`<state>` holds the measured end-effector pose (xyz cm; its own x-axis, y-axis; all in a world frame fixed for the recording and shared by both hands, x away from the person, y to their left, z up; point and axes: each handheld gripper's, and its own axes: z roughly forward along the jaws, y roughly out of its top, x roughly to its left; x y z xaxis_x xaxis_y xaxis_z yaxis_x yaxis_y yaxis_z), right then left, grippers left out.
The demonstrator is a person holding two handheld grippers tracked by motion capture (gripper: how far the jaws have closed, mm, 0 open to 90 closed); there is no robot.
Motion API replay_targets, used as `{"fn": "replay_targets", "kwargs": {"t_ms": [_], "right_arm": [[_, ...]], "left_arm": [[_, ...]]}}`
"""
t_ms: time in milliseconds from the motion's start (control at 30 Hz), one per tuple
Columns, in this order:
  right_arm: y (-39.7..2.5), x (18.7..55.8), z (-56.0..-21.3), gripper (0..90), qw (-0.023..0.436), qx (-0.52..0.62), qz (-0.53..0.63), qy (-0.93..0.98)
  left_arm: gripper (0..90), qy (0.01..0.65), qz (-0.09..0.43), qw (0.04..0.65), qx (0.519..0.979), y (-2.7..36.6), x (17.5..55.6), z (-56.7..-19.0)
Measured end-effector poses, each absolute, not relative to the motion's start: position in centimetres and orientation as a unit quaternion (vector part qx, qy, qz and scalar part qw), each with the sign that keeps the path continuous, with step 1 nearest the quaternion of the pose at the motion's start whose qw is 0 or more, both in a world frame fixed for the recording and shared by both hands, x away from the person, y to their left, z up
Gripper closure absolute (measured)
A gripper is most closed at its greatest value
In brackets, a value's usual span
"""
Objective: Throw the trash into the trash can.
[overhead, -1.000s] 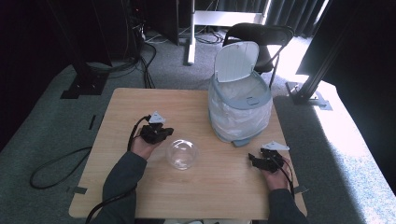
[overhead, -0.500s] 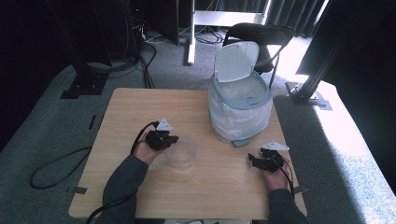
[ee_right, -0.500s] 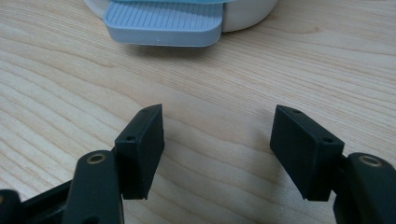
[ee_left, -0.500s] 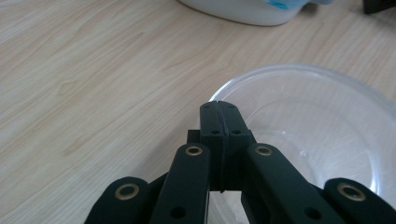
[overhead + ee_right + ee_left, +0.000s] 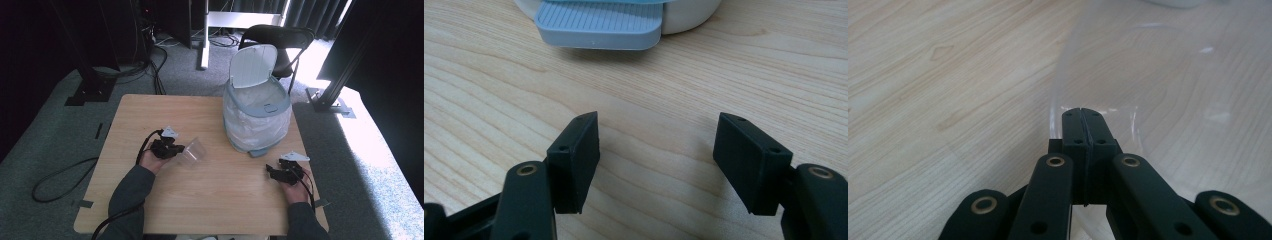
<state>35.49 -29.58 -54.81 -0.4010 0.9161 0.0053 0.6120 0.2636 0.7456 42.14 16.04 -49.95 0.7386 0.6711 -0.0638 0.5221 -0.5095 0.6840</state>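
Plastic cup (image 5: 192,151) tipped sideways, rim pinched tight in left gripper (image 5: 172,148) fingers; right gripper (image 5: 274,172) fingers wide open, empty, over table (image 5: 210,200).

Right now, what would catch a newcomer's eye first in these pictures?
The white bin with its lid flipped up stands out at the far right of the wooden table. Next comes the clear plastic cup, tipped sideways and pinched at its rim by the left claw, while the right claw sits open near the bin's pedal.
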Motion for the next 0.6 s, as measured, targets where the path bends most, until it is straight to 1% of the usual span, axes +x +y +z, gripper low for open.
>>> {"fn": "replay_targets", "kwargs": {"t_ms": [100,233,267,300,433,467,500,533,600], "right_arm": [[-29.6,35.5,-54.8,34.1,0.222,0.500,0.343,0.763],[-29.6,35.5,-54.8,34.1,0.222,0.500,0.344,0.763],[-29.6,35.5,-54.8,34.1,0.222,0.500,0.344,0.763],[-29.6,35.5,-54.8,34.1,0.222,0.500,0.344,0.763],[-29.6,35.5,-54.8,34.1,0.222,0.500,0.344,0.763],[-29.6,35.5,-54.8,34.1,0.222,0.500,0.344,0.763],[-29.6,35.5,-54.8,34.1,0.222,0.500,0.344,0.763],[-29.6,35.5,-54.8,34.1,0.222,0.500,0.344,0.763],[-29.6,35.5,-54.8,34.1,0.222,0.500,0.344,0.763]], "left_arm": [[90.0,0.343,0.104,0.353,0.864,15.9,42.2,-50.1],[88.6,0.354,0.109,0.368,0.853,16.1,42.1,-49.6],[86.5,0.354,0.109,0.368,0.853,16.1,42.1,-49.6],[81.6,0.366,0.115,0.394,0.835,16.4,41.7,-48.6],[74.6,0.367,0.130,0.448,0.805,16.9,40.9,-46.0],[73.2,0.367,0.130,0.448,0.805,16.9,40.9,-46.0],[70.8,0.359,0.122,0.471,0.797,16.9,40.7,-45.1],[68.9,0.353,0.120,0.478,0.795,16.8,40.5,-44.8],[65.0,0.338,0.113,0.478,0.803,16.1,40.4,-44.6]]}}
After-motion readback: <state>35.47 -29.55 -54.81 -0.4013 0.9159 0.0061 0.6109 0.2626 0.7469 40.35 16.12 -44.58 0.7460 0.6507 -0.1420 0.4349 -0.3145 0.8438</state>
